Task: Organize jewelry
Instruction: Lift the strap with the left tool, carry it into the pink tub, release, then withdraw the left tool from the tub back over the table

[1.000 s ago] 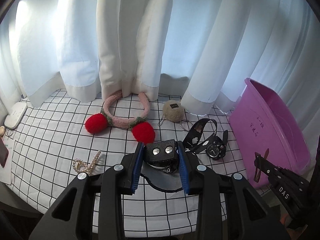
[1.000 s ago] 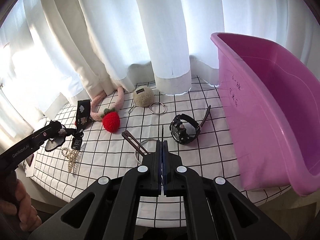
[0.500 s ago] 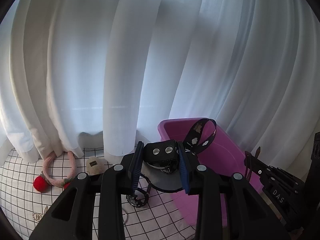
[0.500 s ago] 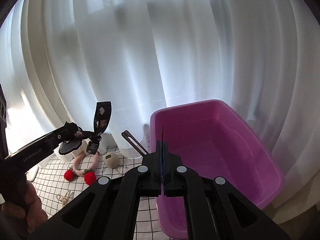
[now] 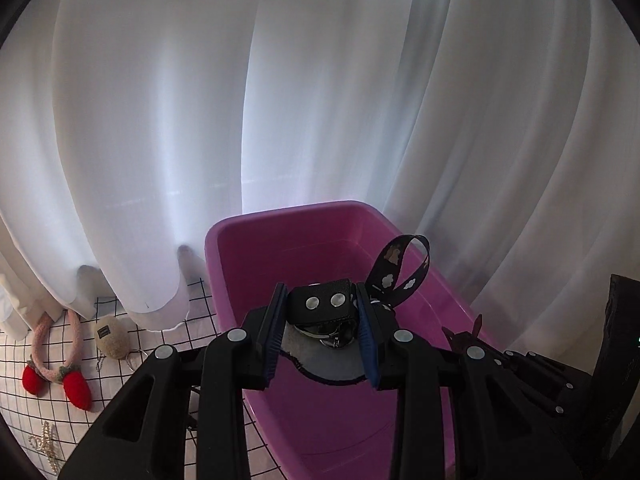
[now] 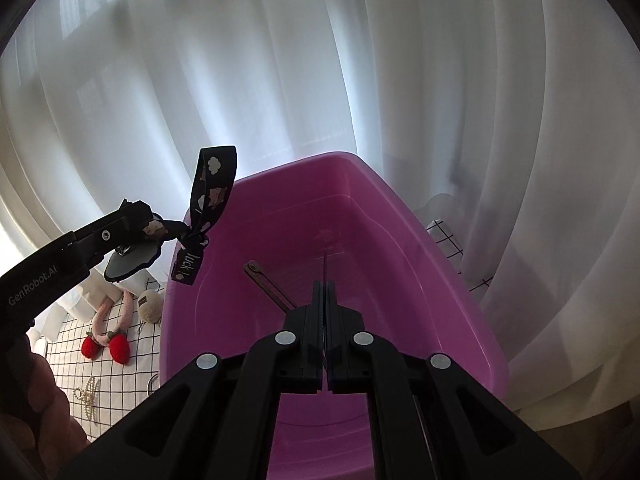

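Carrying a black keychain [image 5: 320, 307] clamped in the left gripper [image 5: 320, 334] and a thin brown hair clip [image 6: 267, 286] in the fully closed right gripper [image 6: 325, 334], both over the pink tub [image 6: 472, 320]; let go only once well inside its rim, toward twelve o'clock.

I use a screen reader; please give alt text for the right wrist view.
The shut right claw pinches a thin brown strap above an empty pink tub. At left, the left claw holds a black ribbon keychain near the tub's rim.
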A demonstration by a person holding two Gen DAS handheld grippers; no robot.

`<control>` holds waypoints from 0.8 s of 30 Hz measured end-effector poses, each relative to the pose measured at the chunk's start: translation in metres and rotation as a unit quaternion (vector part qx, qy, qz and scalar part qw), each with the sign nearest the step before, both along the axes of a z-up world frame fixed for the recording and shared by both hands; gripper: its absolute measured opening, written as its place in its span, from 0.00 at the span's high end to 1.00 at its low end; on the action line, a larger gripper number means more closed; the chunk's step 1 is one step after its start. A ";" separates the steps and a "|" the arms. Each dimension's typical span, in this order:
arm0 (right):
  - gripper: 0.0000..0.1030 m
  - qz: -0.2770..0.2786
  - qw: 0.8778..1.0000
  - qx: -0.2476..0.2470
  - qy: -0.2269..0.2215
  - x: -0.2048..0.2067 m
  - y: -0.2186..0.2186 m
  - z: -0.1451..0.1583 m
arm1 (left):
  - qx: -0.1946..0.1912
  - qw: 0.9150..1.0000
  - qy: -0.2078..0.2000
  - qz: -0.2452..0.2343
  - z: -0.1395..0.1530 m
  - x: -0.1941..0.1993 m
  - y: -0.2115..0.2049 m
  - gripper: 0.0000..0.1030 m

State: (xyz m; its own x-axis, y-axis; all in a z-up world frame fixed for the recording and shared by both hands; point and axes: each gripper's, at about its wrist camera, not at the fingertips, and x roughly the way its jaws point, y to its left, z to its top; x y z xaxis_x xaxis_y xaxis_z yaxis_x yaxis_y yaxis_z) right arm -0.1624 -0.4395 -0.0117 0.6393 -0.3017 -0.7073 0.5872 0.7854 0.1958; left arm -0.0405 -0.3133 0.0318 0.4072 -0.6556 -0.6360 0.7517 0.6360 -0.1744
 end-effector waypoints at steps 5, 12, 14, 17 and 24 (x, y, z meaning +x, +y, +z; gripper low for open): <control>0.99 0.010 0.999 0.029 0.030 0.012 -0.014 -0.028 | 0.055 0.998 0.031 0.006 -0.035 0.006 -0.022 0.69; 0.37 0.010 0.999 0.032 0.032 0.019 -0.024 -0.032 | 0.097 0.994 0.042 0.018 -0.055 0.013 -0.032 0.65; 0.37 0.007 0.999 0.024 0.035 0.019 -0.026 -0.029 | 0.100 0.994 0.047 0.022 -0.057 0.015 -0.031 0.57; 0.37 0.007 0.999 0.025 0.041 0.018 -0.031 -0.026 | 0.098 0.994 0.036 0.033 -0.054 0.016 -0.028 0.28; 0.36 0.003 0.999 0.029 0.035 0.014 -0.031 -0.023 | 0.089 0.994 0.025 0.052 -0.041 0.022 -0.015 0.11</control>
